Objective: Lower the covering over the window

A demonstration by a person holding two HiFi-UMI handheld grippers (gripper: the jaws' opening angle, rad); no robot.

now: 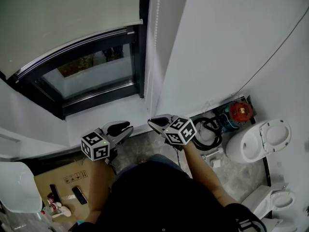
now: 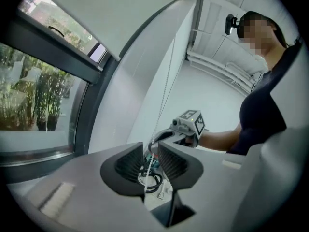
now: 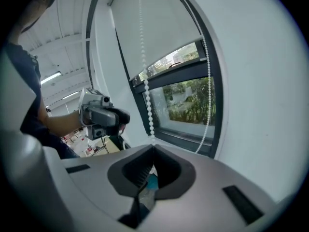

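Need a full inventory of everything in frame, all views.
White fabric roller blind: one, white, over the window's upper part.
Dark-framed glass window: one, black frame, wall ahead.
White bead chain: one loop, white, right of window.
White ceramic toilets: two, white, floor right.
Black coiled cable: one, black, floor beside toilets.
Red round-topped object: one, red, floor by wall.
Brown cardboard box: one, brown, floor lower left.
Left tongs: one, grey, open around chain.
Right tongs: one, grey, shut on chain.
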